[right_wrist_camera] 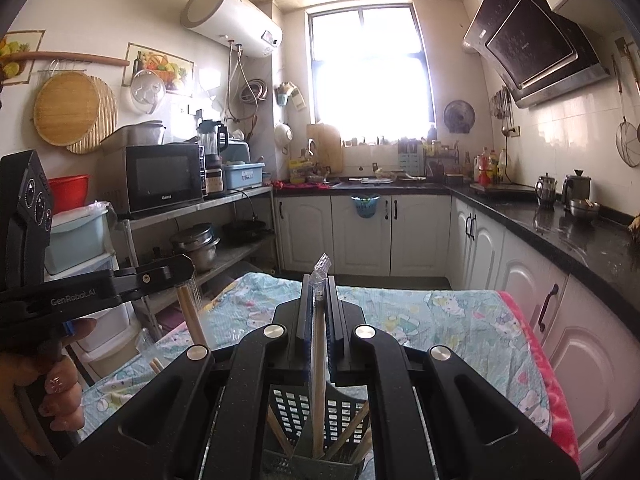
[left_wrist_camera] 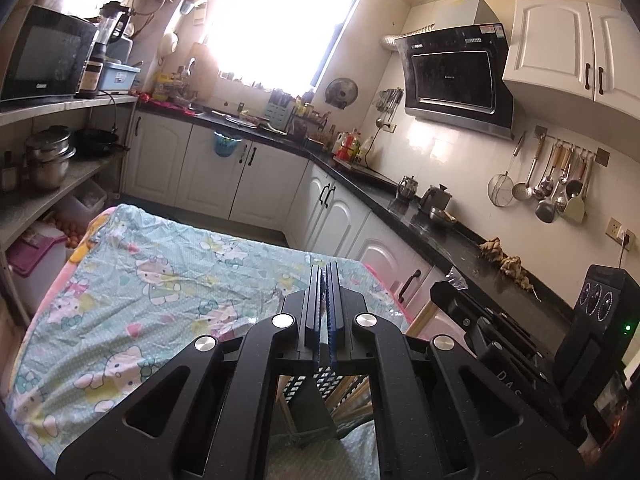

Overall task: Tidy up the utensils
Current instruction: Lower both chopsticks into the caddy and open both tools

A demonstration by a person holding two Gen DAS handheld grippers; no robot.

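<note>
Centrally in the right wrist view, the right claw (right_wrist_camera: pixel 320 300) is clamped on a wooden chopstick in a clear wrapper (right_wrist_camera: pixel 319 344), whose lower end reaches into the black slotted utensil holder (right_wrist_camera: pixel 298 408) at the bottom of the frame, where more chopsticks lean. At left, a hand (right_wrist_camera: pixel 60 384) carries the left claw (right_wrist_camera: pixel 176 270), pinching another wrapped chopstick (right_wrist_camera: pixel 192 316) that hangs below it. Seen from the left wrist, that claw's pads (left_wrist_camera: pixel 332 312) sit pressed together, and the holder (left_wrist_camera: pixel 308 404) shows beneath, above the cartoon-print cloth (left_wrist_camera: pixel 160 280) covering the surface.
</note>
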